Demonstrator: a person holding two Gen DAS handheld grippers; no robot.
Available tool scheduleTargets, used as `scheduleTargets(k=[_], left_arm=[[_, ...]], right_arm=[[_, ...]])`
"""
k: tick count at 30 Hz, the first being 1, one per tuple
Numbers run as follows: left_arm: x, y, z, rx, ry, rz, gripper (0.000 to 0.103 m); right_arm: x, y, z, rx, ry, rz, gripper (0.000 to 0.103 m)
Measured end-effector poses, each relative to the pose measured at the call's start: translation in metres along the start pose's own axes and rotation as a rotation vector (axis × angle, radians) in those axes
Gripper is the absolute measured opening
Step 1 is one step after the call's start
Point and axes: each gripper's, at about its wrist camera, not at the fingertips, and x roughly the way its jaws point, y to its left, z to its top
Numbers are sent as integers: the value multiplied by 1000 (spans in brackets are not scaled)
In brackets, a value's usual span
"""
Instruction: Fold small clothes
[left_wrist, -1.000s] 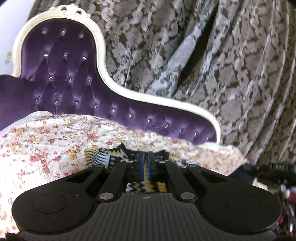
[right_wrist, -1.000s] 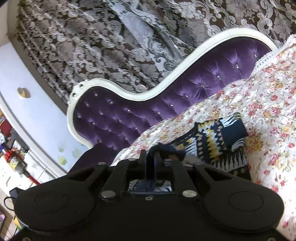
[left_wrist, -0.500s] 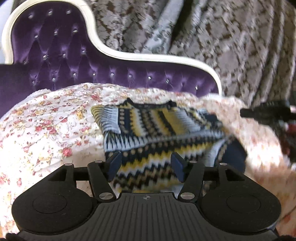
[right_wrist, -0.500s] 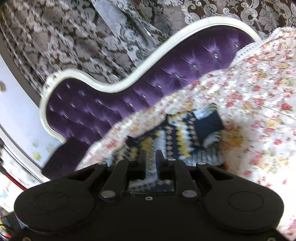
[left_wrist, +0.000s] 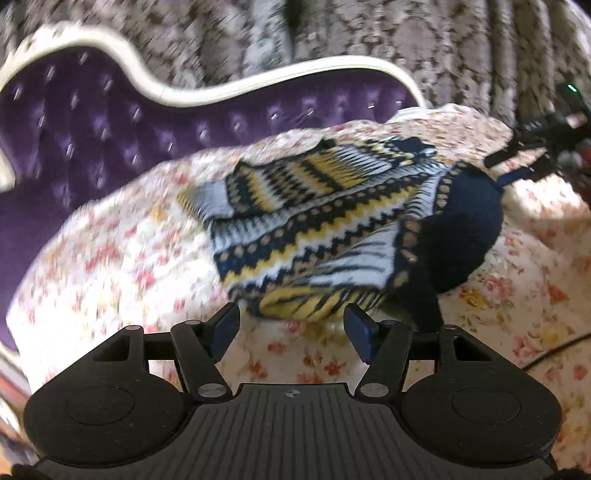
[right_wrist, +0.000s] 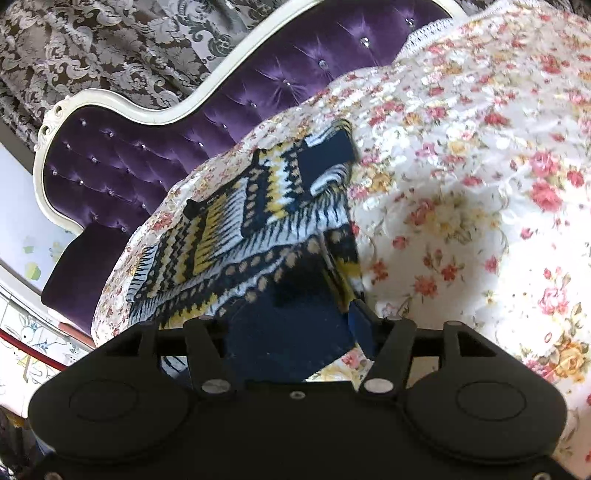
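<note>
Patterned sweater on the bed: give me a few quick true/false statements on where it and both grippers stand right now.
1. The patterned sweater lies on the floral bedspread. True.
2. The left gripper is clamped on the sweater. False: its jaws stand apart with only bedspread between them, and the sweater's near edge lies just beyond the tips.
3. The right gripper has its jaws apart. True: they have just been opening, with the sweater's navy part between them, not visibly pinched.
4. The sweater hangs over the purple headboard. False: it rests on the bedspread in front of the headboard.
5. The sweater is plain white. False: it has navy, yellow and white zigzag bands.
</note>
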Motion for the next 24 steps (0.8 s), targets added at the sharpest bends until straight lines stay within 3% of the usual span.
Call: scheduleTargets(k=[4, 10, 16, 18, 22, 24], left_arm=[[7, -15, 7, 139, -37, 52, 60], [17, -23, 17, 207, -69, 29, 60], [24, -30, 20, 227, -104, -4, 60], [25, -34, 20, 240, -119, -15, 60], [26, -38, 20, 251, -137, -28, 60], [26, -37, 21, 238, -145, -55, 54]], right_arm=[[3, 0, 2, -17, -20, 7, 69], [7, 5, 4, -57, -43, 46, 69], [9, 13, 3, -117, -50, 72, 67], [12, 17, 1, -148, -28, 79, 57], [19, 22, -1, -187, -5, 51, 54], [19, 24, -1, -196, -13, 40, 54]])
